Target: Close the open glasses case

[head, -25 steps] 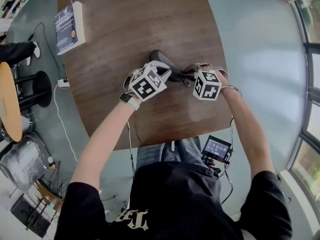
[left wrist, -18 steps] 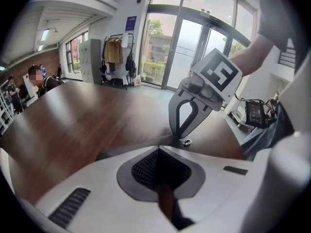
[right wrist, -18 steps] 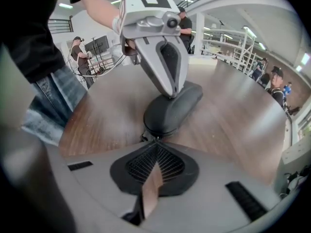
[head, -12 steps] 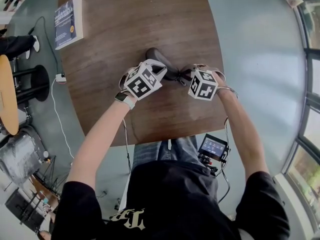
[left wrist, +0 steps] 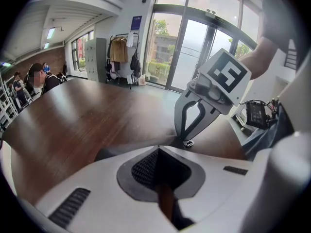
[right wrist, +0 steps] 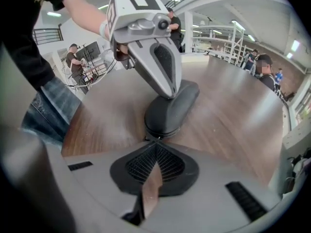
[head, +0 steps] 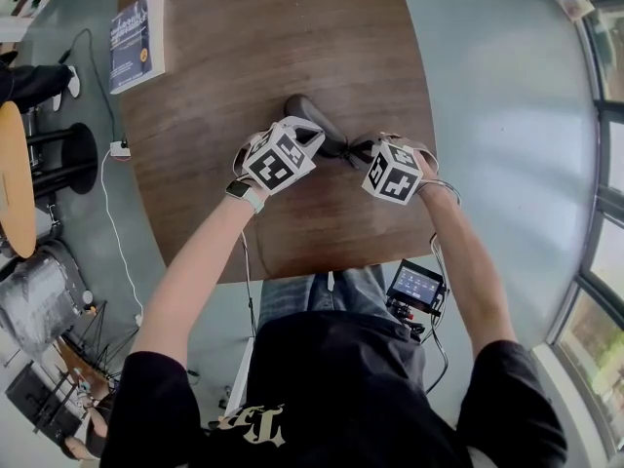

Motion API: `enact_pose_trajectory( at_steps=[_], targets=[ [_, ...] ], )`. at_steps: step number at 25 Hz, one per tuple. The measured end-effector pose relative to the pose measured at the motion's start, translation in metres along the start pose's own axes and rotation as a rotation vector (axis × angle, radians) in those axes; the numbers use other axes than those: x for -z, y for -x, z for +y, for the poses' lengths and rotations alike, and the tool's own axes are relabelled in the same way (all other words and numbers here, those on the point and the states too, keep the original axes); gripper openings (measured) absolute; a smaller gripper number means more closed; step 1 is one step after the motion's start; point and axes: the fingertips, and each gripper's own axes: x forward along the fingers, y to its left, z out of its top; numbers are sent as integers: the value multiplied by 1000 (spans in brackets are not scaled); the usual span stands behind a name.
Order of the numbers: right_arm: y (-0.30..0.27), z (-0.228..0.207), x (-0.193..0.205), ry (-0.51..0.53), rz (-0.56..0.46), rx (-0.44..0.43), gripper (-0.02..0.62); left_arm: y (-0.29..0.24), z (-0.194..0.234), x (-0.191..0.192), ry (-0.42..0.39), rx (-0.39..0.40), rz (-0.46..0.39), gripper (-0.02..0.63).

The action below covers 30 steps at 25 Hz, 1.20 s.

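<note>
Glasses case partly hidden beneath left hand-held gripper; book print illegible.

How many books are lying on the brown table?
1. The book lies at the table's far left corner. More may lie beyond the picture's top edge.

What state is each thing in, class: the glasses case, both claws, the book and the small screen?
glasses case: lid down, looks shut, lying on the table.
left claw: shut, tips resting on top of the glasses case.
right claw: shut, tips at the near end of the glasses case.
book: closed, flat on the table.
small screen: lit.
</note>
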Motion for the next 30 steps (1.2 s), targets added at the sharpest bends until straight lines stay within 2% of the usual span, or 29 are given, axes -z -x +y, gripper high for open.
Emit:
enact_pose_trajectory(
  at_steps=[5, 6, 9, 10, 12, 14, 15, 17, 19, 24, 27, 30],
  targets=[
    [1, 4, 0, -45, 10, -42, -12, 1, 0, 1, 10, -4, 1, 6],
    [3, 7, -1, -58, 3, -73, -12, 1, 0, 1, 10, -3, -2, 6],
    [5, 42, -17, -61, -51, -237, -15, 0, 2, 0, 15, -6, -17, 6],
    [2, 49, -19, -41, -44, -216, -15, 1, 2, 0, 20, -6, -18, 6],
    [-2, 38, -15, -37, -6, -39, -15, 1, 0, 0, 24, -3, -21, 6],
    [2, 17, -8, -107, 12, 102, -14, 1, 0, -1, 17, -2, -21, 6],
    [4, 9, -3, -120, 33, 138, -14, 1, 0, -1, 12, -1, -20, 6],
    [1, -2, 6, -81, 87, 171, 55, 3, -1, 0, -2, 5, -15, 6],
    [-4, -7, 6, -44, 95, 156, 71, 4, -2, 0, -28, 8, -11, 6],
    [-12, -7, -2, 24, 50, 32, 83, 4, -4, -2, -115, -2, 30, 6],
    [-12, -5, 1, 62, 51, -3, 14, 4, -5, -2, -149, -7, 52, 6],
    [-10, 0, 2, 86, 54, -2, 12, 3, -7, -2, -168, -12, 81, 6]
  ],
)
